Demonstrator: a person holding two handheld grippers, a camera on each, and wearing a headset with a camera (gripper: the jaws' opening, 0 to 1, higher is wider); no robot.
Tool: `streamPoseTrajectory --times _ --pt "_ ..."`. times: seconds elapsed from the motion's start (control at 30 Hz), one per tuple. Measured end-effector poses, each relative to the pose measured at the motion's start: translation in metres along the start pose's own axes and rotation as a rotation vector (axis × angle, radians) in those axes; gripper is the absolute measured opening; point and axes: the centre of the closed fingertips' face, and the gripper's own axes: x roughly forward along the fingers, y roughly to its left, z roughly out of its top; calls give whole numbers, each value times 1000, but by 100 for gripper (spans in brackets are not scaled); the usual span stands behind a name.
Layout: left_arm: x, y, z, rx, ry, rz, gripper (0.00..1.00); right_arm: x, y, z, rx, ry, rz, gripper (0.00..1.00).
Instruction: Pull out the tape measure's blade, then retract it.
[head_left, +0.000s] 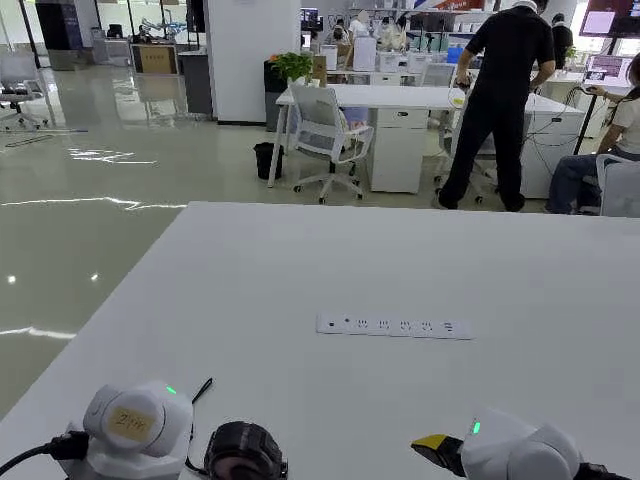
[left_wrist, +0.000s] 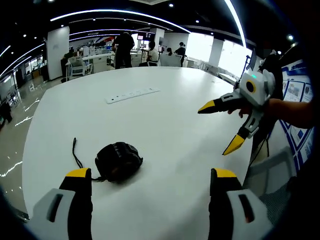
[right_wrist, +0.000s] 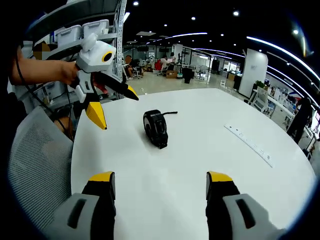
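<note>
Tape measure (head_left: 245, 452) lies on table (head_left: 400, 260), power strip (head_left: 393, 326) beyond it.

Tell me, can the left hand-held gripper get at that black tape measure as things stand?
Probably yes: the tape measure lies on bare table just ahead of the open left hand-held gripper, with nothing between them.

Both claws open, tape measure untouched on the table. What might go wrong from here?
1. The round black tape measure lies loose on the smooth white table. Neither the left claw nor the right claw holds it, so a one-sided touch may push it away.
2. Its thin black strap trails beside the case and might snag on a jaw.
3. It lies toward the table's near edge, so a hard shove could send it off.
</note>
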Motion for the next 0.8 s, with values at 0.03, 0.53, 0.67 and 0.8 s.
streamPoseTrajectory --times 0.03,0.53,0.67,0.8 --pt "-2 -2 0 10 -4 -5 97 -3 0 -1 5 -3 -4 76" --pt "-27 -14 -11 62 -25 -42 99 -38 3 -20 35 2 -61 80" --pt "-32 -17 -13 84 -34 -49 99 -45 3 -23 48 0 -73 81" --pt "-36 -17 -18 91 -42 -54 99 -54 3 -28 60 4 -86 82"
